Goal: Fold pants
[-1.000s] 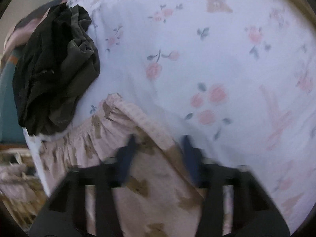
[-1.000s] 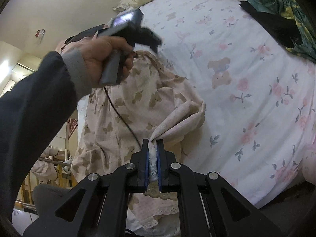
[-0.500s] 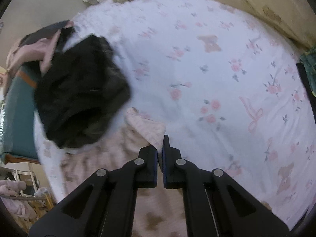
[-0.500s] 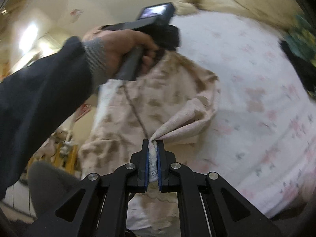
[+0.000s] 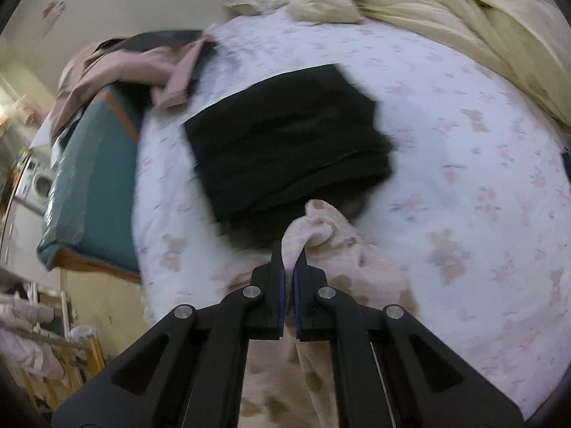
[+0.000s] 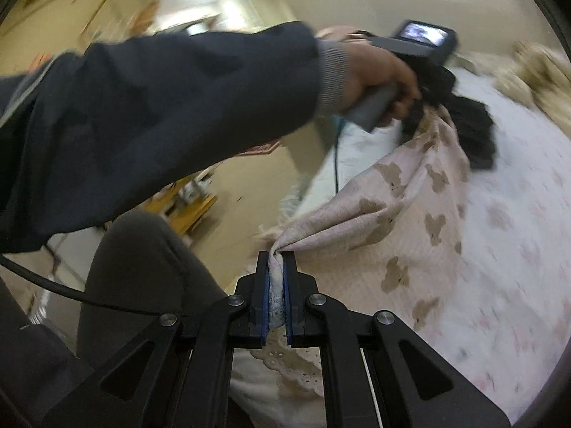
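Fingers: left gripper [image 5: 289, 260] pinching pants [image 5: 342, 260] | right gripper [image 6: 275, 267] pinching pants hem [image 6: 275, 285] | no legible writing

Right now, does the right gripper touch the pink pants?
Touching. The right wrist view shows the right gripper pinching the pink pants fabric between both fingers.
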`<state>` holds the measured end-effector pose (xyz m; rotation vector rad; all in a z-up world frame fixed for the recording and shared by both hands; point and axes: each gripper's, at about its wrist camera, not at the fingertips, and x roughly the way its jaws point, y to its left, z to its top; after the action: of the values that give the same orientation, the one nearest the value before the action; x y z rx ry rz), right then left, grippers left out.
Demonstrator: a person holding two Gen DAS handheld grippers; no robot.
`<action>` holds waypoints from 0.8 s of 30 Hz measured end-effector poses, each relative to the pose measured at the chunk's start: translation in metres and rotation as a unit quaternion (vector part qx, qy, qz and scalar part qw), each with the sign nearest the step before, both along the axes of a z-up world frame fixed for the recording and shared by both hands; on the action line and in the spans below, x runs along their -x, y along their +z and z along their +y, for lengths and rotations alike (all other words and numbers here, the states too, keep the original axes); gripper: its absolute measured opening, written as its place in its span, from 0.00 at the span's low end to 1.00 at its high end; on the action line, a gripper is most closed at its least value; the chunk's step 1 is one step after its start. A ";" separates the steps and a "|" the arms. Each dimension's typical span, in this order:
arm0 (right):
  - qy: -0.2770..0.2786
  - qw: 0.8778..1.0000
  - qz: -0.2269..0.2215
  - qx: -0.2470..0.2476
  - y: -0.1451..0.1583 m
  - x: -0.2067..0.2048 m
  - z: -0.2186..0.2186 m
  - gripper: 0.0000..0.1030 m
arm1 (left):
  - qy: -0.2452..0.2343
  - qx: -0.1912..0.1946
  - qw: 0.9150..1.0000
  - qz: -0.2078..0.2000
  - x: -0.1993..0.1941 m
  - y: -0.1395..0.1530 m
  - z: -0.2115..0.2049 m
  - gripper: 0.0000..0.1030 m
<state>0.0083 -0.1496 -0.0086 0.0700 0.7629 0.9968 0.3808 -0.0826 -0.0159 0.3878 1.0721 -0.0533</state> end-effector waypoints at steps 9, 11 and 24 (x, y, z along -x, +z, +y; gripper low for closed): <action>0.071 0.996 0.038 0.035 -0.035 -0.026 0.100 0.06 | 0.014 -0.062 0.998 0.010 -0.020 -0.073 0.079 0.02; 0.077 0.994 0.053 0.047 -0.049 -0.032 0.111 0.06 | 0.018 -0.065 0.998 0.016 -0.026 -0.092 0.090 0.02; 0.061 0.991 0.095 0.077 -0.069 -0.075 0.142 0.06 | 0.081 0.077 0.992 0.057 -0.011 -0.096 0.164 0.74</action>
<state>0.0834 -0.0077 -0.0777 -0.0155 1.0267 1.0539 0.3917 0.0813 -0.1119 0.1586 1.2002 -0.0145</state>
